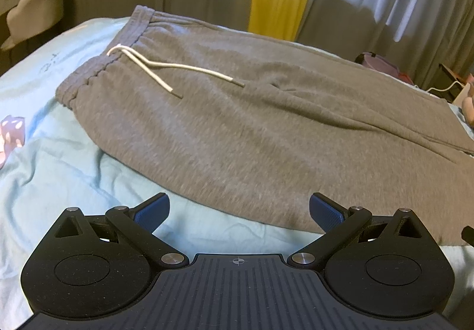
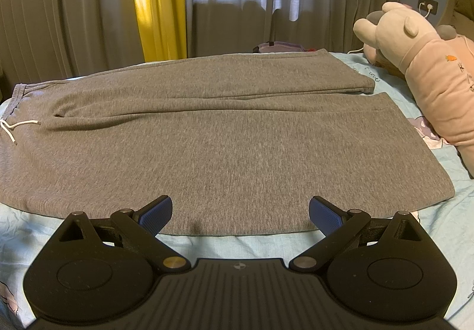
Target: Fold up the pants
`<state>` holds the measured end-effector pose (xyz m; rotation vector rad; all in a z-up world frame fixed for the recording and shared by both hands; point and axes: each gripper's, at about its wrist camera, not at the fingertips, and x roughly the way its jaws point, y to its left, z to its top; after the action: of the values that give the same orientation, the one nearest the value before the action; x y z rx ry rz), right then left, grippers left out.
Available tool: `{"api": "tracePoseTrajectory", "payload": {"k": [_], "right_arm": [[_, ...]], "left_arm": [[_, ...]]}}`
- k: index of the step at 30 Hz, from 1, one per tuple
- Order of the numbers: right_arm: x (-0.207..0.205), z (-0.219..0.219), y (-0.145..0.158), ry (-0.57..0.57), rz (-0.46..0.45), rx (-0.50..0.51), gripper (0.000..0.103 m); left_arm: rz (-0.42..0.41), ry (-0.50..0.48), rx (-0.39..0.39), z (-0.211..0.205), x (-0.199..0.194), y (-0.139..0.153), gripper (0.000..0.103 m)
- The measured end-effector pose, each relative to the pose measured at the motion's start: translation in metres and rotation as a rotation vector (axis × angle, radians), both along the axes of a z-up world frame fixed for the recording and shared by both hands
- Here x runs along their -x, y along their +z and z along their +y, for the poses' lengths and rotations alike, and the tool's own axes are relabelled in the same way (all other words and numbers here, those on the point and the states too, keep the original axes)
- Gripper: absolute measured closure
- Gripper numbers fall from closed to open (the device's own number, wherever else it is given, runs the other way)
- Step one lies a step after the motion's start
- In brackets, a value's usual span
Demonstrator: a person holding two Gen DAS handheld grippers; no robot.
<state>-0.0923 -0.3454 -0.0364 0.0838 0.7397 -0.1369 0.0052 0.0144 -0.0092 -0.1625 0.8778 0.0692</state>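
Grey knit pants (image 2: pixel 225 134) lie spread flat across a bed covered by a pale blue sheet (image 1: pixel 59 170), both legs laid out side by side; the waistband (image 1: pixel 118 43) sits at the left end and the leg hems (image 2: pixel 382 96) at the right, near a pink plush toy (image 2: pixel 426 69) that rests on the sheet just beside them; a white drawstring (image 1: pixel 166 69) trails from the waistband onto the front of the fabric. The left tongs (image 1: pixel 238 213) hover low at the near edge of the pants by the waist end, blue pads (image 1: pixel 151 213) spread wide with nothing between them; the near edge of the cloth runs between the two pads, untouched as far as the view shows. The right tongs (image 2: pixel 240 214) likewise stand released, pads (image 2: pixel 324 214) wide apart over the near edge of the closer leg, gripping nothing. Beige curtains (image 2: pixel 74 10), a yellow one (image 2: pixel 160 4) and a sheer white one hang behind the bed.
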Motion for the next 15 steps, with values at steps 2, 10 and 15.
{"api": "tracePoseTrajectory", "payload": {"k": [2,10,15], "right_arm": [[0.0000,-0.0001,0.0000,0.000,0.000,0.000,0.004],[0.0002,0.0002,-0.0011,0.001,0.001,0.001,0.004],[0.0000,0.0002,-0.0014,0.001,0.002,0.002,0.004]], "left_arm": [[0.003,0.000,0.001,0.0001,-0.0001,-0.0005,0.000],[0.011,0.004,0.007,0.0018,-0.0012,-0.0014,0.000],[0.012,0.005,0.008,0.0017,-0.0016,-0.0016,0.000]]}}
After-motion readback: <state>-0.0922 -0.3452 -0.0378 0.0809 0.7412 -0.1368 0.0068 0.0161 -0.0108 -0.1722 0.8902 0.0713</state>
